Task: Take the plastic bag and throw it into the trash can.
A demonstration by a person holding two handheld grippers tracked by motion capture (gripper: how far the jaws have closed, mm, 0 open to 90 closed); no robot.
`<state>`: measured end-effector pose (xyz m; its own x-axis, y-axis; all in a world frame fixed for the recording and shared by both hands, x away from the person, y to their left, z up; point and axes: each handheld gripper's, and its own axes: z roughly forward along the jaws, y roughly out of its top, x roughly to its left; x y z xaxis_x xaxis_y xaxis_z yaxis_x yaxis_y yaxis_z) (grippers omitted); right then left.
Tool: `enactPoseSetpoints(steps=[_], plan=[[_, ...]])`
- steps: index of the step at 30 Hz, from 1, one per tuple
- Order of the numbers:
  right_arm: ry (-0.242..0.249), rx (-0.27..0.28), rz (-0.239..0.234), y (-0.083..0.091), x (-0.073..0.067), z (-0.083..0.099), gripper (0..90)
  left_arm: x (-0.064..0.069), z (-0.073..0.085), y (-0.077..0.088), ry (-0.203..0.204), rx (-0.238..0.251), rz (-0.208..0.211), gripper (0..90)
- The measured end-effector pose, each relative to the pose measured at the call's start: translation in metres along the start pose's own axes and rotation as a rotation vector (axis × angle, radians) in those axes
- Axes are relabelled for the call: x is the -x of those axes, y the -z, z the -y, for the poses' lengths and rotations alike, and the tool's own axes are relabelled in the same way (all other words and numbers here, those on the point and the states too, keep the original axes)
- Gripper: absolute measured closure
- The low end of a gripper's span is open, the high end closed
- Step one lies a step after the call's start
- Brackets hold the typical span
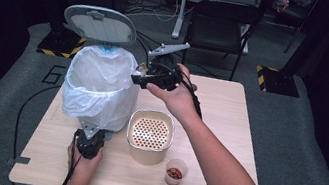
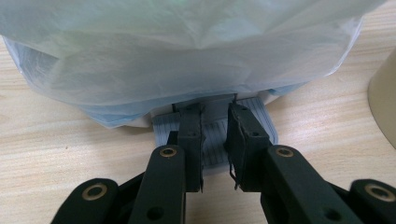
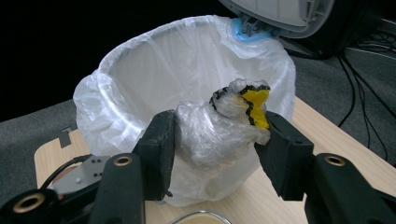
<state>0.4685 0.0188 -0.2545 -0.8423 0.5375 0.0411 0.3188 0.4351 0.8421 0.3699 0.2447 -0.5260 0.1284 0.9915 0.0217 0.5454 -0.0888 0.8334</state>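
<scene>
A pedal bin (image 1: pixel 100 87) lined with a white plastic bag stands at the table's back left, its grey lid (image 1: pixel 100 23) raised. My left gripper (image 1: pixel 89 142) sits low in front of the bin. Its jaws are shut to a narrow gap and rest on the ribbed grey pedal (image 2: pixel 215 140) at the bin's foot. My right gripper (image 1: pixel 142 76) hovers beside the bin's right rim, shut on a crumpled clear wrapper (image 3: pixel 219 130) with a yellow and black patch. In the right gripper view the wrapper hangs just in front of the bag-lined opening (image 3: pixel 187 70).
A beige container (image 1: pixel 149 135) with a perforated inner tray stands right of the bin. A small clear cup (image 1: pixel 175 171) with red bits sits near the front edge. Behind the wooden table (image 1: pixel 230 113) is a black chair (image 1: pixel 222 21); cables trail on the floor.
</scene>
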Motion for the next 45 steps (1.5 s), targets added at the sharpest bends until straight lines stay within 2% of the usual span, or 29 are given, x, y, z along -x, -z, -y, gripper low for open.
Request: enactPoseSetpoints(steps=[4,6,14,27,28,29,33,36,39,45], plan=[[0.009,0.006,-0.012,-0.010,-0.004,-0.005,48.5,0.000,0.000,0.000,-0.006,0.008,-0.007,75.8],[0.003,0.005,-0.016,-0.016,-0.006,-0.007,48.5,-0.001,-0.001,0.001,-0.009,-0.011,-0.002,75.8],[0.003,-0.023,-0.027,-0.037,-0.013,-0.014,48.5,0.000,-0.001,0.001,-0.013,-0.011,-0.005,75.8],[0.006,-0.024,-0.016,-0.062,-0.019,-0.017,48.4,0.000,-0.001,0.001,-0.013,-0.013,-0.004,75.8],[0.014,-0.022,-0.015,-0.063,-0.020,-0.018,48.4,0.000,0.000,0.001,-0.003,-0.007,-0.002,75.8],[0.014,-0.018,-0.019,-0.065,-0.021,-0.018,48.4,-0.001,-0.001,0.001,-0.014,-0.014,-0.004,75.8],[0.028,-0.002,-0.015,-0.071,-0.024,-0.020,47.6,0.000,0.000,0.001,-0.013,-0.006,-0.005,75.8],[0.022,0.007,-0.008,-0.074,-0.026,-0.021,42.8,0.000,0.000,0.001,-0.004,-0.007,0.001,75.8],[0.019,0.013,-0.010,-0.074,-0.027,-0.021,39.6,0.000,0.000,0.001,-0.008,-0.006,-0.002,75.8],[0.023,0.017,-0.001,-0.072,-0.027,-0.019,39.5,0.000,0.000,0.001,-0.004,-0.009,-0.002,75.8]])
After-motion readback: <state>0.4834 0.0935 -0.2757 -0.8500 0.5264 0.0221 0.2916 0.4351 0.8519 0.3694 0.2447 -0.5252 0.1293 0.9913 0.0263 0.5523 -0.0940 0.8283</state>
